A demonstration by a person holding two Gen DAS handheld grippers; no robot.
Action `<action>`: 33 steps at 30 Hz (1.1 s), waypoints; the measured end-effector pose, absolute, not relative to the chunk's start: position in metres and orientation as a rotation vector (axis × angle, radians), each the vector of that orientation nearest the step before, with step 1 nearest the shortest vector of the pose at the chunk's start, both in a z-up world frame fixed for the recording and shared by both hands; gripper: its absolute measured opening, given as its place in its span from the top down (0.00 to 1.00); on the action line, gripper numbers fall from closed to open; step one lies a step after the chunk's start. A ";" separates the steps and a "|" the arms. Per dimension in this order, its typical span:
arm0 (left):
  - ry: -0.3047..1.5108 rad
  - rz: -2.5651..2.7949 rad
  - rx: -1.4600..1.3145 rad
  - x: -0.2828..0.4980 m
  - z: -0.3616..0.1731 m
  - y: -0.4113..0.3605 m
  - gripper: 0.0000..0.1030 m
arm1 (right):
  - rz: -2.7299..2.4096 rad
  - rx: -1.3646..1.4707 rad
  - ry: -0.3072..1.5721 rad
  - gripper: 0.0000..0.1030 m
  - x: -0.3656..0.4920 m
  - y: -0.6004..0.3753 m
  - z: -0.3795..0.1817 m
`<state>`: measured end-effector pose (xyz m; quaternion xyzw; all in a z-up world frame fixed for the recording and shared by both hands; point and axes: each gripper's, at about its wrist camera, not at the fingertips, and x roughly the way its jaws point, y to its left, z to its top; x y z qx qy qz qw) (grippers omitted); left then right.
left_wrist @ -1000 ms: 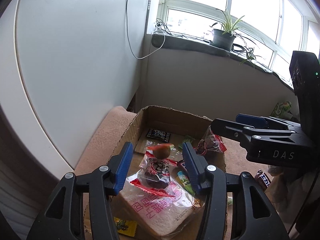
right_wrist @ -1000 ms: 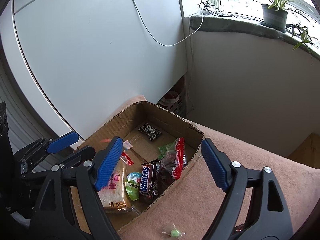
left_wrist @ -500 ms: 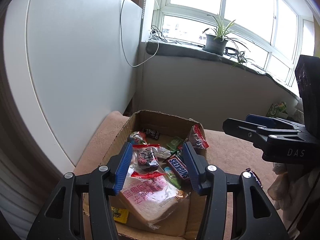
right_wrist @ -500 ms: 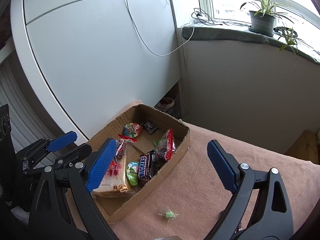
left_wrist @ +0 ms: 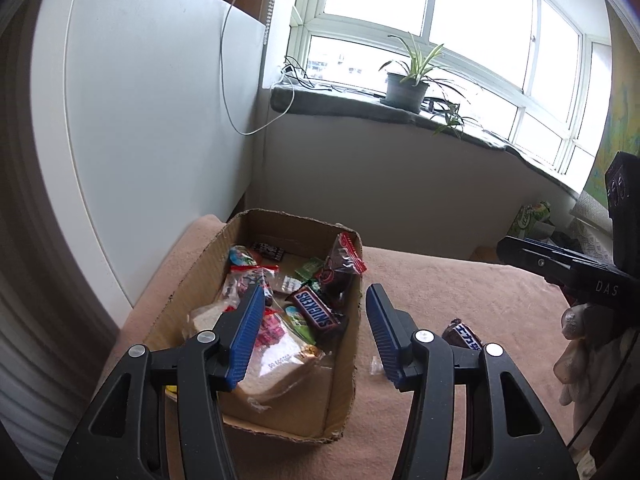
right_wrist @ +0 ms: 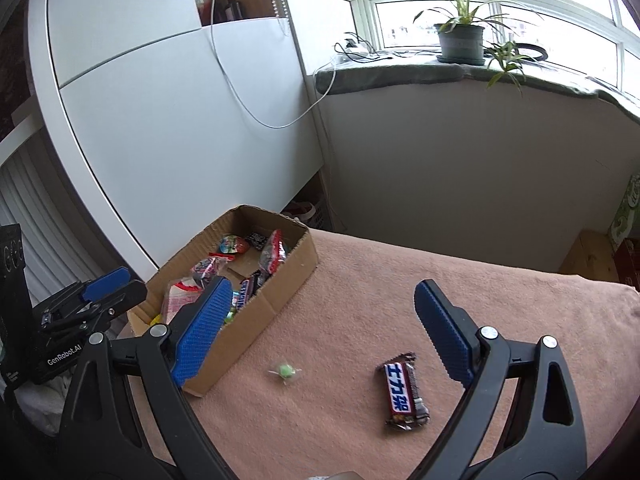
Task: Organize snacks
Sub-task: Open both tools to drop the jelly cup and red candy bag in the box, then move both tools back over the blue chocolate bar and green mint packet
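- The left hand-held gripper [left_wrist: 314,330] stood about half open over the near right part of the cardboard box [left_wrist: 280,412], with nothing gripped between its blue pads [left_wrist: 246,336].
- The right hand-held gripper [right_wrist: 320,326] had its jaws spread wide and empty above the pink cloth-covered bench [right_wrist: 400,280]; in the left wrist view it appeared at the right edge [left_wrist: 560,268], carried by a gloved hand [left_wrist: 576,344].
- Between the right gripper's fingers, on the cloth, lay a chocolate bar [right_wrist: 404,396] with blue lettering and, to its left, a small green wrapped candy [right_wrist: 285,371]; both lay outside the box and apart from each other.
- The box [right_wrist: 276,292] sat at the bench's left end and held several snacks: a Snickers bar [left_wrist: 316,308], a bagged bread slice [left_wrist: 276,364], a red-trimmed clear packet [left_wrist: 340,264] leaning on the right wall, a small black packet [left_wrist: 268,250] at the far end and a round colourful sweet [left_wrist: 240,256].
- Behind the bench stood a white cabinet [right_wrist: 160,120] with a hanging cable [right_wrist: 256,112], and a windowsill with a potted plant [right_wrist: 460,36].
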<state>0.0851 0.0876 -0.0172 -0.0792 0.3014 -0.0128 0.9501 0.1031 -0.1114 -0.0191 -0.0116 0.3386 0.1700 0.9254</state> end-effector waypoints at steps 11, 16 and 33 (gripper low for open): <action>0.651 -0.094 -0.142 0.066 -0.035 0.035 0.50 | 0.262 0.031 0.756 0.08 0.084 -0.195 -0.048; 0.685 -0.132 -0.153 0.063 -0.048 0.012 0.50 | 0.266 0.010 0.789 0.08 0.080 -0.206 -0.067; 0.869 -0.133 -0.153 0.099 -0.109 -0.023 0.50 | 0.351 -0.123 0.869 0.09 0.081 -0.186 -0.126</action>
